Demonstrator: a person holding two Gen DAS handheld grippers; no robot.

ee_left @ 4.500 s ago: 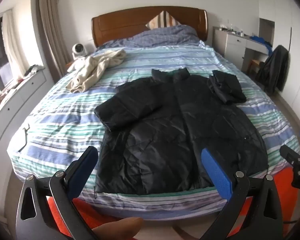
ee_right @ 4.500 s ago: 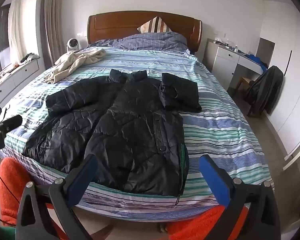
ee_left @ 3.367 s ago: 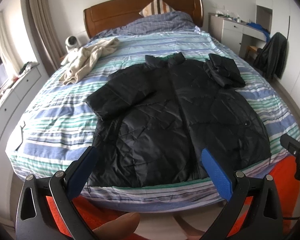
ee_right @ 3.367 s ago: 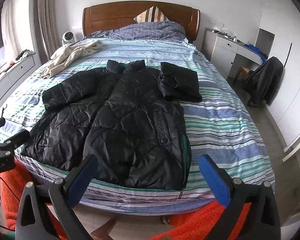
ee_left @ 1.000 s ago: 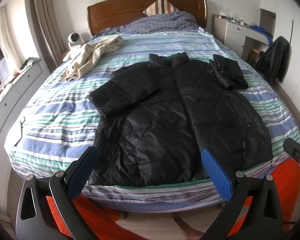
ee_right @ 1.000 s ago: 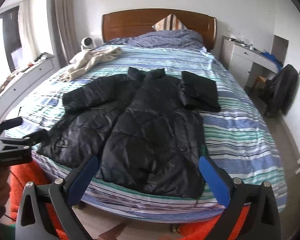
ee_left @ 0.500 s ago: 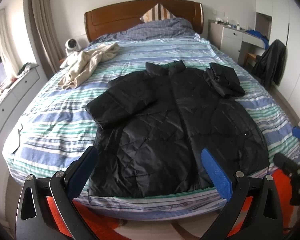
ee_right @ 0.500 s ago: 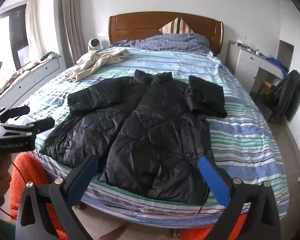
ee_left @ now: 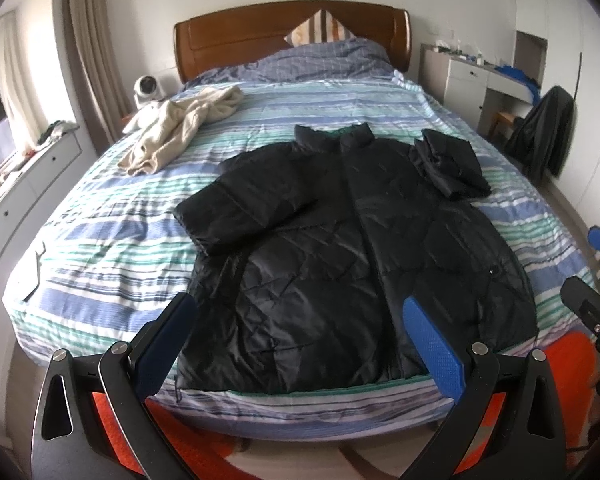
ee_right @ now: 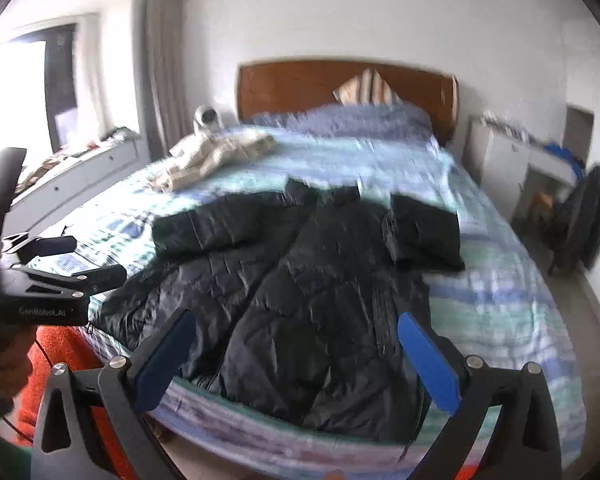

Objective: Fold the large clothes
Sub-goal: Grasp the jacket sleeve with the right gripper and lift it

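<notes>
1. A black quilted puffer jacket [ee_left: 340,248] lies flat, front up, on the blue-and-green striped bed [ee_left: 100,240], collar toward 12 o'clock.
2. The left gripper [ee_left: 300,344] hovers at the jacket's hem, at 6 o'clock, blue pads spread wide, empty.
3. The right gripper [ee_right: 296,356] is likewise wide apart and empty, hem between its fingers.
4. A cream garment [ee_left: 176,132] lies at 10 o'clock of the jacket.
</notes>
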